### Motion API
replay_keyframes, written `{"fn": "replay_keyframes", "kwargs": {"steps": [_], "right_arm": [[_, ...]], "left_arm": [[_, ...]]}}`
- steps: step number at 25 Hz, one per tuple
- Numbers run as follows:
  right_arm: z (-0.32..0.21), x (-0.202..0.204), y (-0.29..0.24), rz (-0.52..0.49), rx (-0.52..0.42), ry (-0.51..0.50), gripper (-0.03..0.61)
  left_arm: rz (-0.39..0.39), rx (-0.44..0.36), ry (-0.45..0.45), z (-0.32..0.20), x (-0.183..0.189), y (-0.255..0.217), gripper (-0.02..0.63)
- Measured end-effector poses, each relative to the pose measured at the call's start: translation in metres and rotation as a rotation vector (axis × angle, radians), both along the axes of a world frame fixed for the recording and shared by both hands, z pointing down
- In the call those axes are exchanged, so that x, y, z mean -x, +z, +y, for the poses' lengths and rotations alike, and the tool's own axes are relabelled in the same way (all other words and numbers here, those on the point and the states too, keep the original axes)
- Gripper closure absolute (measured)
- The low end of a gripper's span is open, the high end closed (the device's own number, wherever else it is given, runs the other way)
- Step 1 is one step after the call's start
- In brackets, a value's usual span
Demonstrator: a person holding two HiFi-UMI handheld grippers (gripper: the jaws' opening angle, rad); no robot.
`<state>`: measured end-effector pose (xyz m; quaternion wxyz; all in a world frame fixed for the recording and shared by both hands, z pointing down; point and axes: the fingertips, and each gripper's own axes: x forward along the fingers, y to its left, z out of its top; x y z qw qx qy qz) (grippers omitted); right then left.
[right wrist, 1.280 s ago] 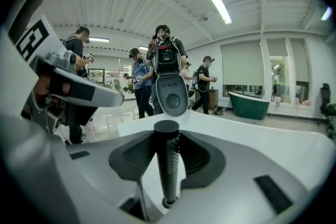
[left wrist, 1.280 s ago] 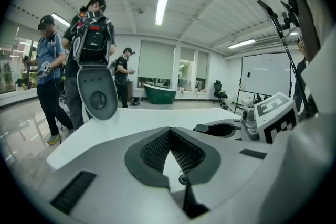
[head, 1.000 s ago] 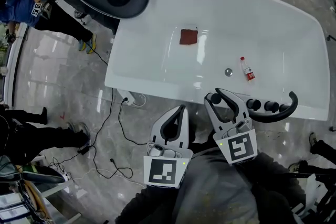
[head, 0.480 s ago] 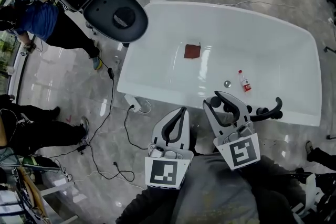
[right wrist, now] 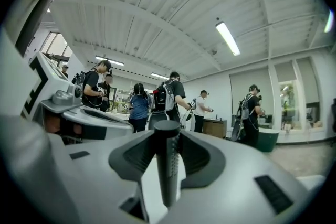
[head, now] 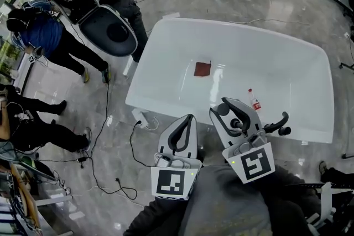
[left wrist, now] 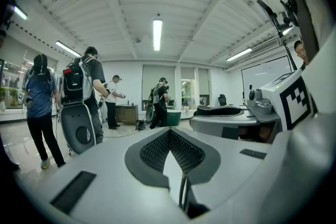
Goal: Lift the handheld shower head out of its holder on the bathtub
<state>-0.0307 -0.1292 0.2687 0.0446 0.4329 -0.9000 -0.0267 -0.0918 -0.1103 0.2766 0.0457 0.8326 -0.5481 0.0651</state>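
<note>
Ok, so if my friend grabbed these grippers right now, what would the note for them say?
Left gripper: shut, nothing in it, held near the tub's edge.
Right gripper: shut on the handheld shower head, around its dark handle.
Things: the shower head sticks out sideways over the bathtub's near rim; a bottle and a red cloth lie inside.
Done: shower head gripped, seemingly off the rim; I can't make out the holder.
Left: probably lift it well clear and hold steady.
</note>
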Motion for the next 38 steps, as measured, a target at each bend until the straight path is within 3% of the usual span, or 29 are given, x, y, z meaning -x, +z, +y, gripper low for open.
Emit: {"fn": "replay_keyframes", "kwargs": {"steps": [9,18,38], "right_arm": [[0.020,-0.002,-0.005,-0.026,-0.023,-0.027,0.435],[0.063,-0.006,-0.019,-0.033,-0.091,-0.098,0.436],[0.067,0.009,-0.027,-0.035,-0.078,-0.018,0.435]], "left_arm": [[-0.015,-0.019,-0.036,0.021,0.000,0.000,0.611],[0.014,-0.038,-0.157,0.060,0.006,0.008,0.611],[-0.012,-0.061,-0.019,0.059,0.015,-0.016,0.611]]}}
